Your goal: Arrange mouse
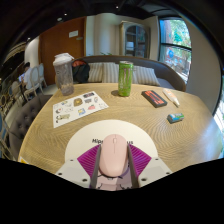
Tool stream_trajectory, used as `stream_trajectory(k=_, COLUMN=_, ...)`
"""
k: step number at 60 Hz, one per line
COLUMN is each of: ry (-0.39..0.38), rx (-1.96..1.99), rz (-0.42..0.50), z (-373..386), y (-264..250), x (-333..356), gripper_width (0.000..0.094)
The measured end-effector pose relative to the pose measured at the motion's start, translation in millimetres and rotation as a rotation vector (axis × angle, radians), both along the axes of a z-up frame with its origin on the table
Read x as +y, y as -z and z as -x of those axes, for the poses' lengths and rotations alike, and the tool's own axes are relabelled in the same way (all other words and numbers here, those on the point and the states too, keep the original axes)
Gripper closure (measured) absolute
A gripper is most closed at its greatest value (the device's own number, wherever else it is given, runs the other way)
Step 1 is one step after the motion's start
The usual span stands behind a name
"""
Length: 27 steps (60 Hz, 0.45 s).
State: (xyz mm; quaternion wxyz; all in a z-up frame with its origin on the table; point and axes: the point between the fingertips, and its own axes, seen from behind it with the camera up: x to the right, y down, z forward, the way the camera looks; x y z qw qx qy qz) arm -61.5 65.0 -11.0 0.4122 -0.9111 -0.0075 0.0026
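One mouse [113, 156], pale pink, sits right between the two fingers of the gripper [113, 176], with a magenta pad [139, 162] showing on either side of it. Both pads look pressed against its flanks, so the claw is closed down to the mouse's width and has hold of it. The mouse's back end is cut off low between the fingers, and whether it rests on the surface or is lifted is hard to tell. Just beyond it lies one dark round mat [97, 150] with light lettering too small to read, mostly covered by the mouse.

Out on the round wooden table [130, 125], count them: one sheet of paper [78, 107] with coloured pictures, details unreadable; one clear jar [64, 73] with a lid, near the far edge; one green bottle [125, 78], upright, well apart from the jar. Near the bottle, one dark flat rectangular thing [154, 98] with a red patch, and just beside it one slim pale stick-shaped thing [171, 98]. Nearer the edge, one small teal object [175, 118], too small to make out.

Behind the table runs one sofa [130, 68] with striped cushions. A window [176, 42] shows greenery.
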Motion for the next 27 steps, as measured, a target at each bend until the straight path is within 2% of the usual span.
stream_trajectory(k=3, ry=-0.004, rx=0.002, rz=0.051, z=-1.4, y=1.2, x=-5.5, gripper_width=0.0406)
stream_trajectory(k=5, ry=-0.005, rx=0.008, rz=0.082, z=-0.7, y=0.3, x=-11.0, gripper_width=0.0286)
stream_trajectory(k=7, ry=-0.012, rx=0.022, rz=0.088, z=0.7, y=-6.2, x=-14.1, gripper_width=0.0117)
stream_trajectory(k=8, ry=-0.013, rx=0.027, rz=0.084, z=0.9, y=-10.6, x=-15.5, gripper_width=0.0072)
stream_trajectory(k=11, ry=-0.03, rx=0.045, rz=0.08, z=5.9, y=-25.5, x=-22.7, gripper_width=0.0099)
stream_trajectory(k=27, ry=-0.035, rx=0.058, rz=0.142, z=1.9, y=-83.2, x=-111.0, gripper_width=0.0093)
